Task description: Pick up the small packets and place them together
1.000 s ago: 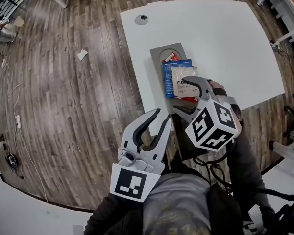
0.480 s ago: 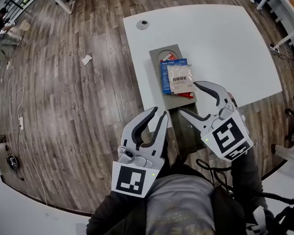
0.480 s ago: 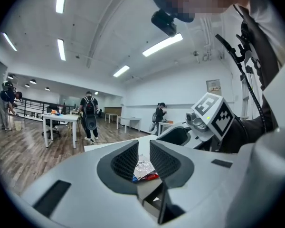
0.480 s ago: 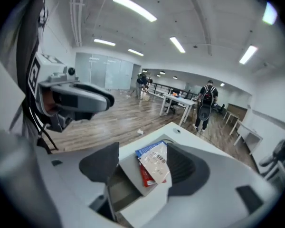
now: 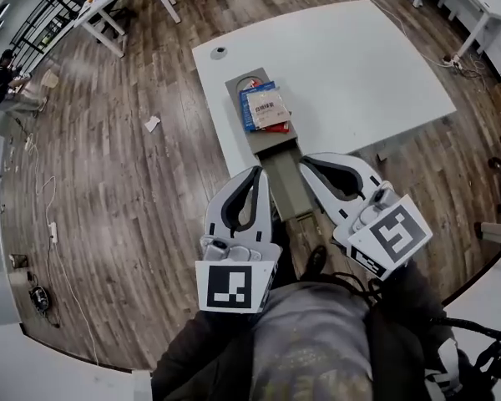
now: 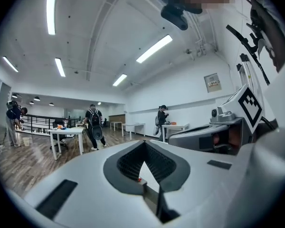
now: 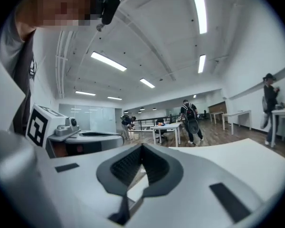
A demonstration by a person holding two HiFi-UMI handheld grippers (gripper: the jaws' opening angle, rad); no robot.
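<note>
Head view: your left tool [image 5: 257, 174] and right tool [image 5: 304, 162] are clenched empty at lower centre, the right's jaws having just closed; packets [image 5: 265, 107] lie stacked at upper centre.

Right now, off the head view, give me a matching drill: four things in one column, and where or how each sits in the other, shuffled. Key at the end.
Things
1. packet pile
2. white scrap
3. left gripper
4. round cable port

Place or state
A. on the wood floor, left of the table
B. jaws together, nothing between them
C. set in the white table near its far-left corner
D. on the grey tray

Pairs: 1-D, 2-A, 3-B, 4-C
</note>
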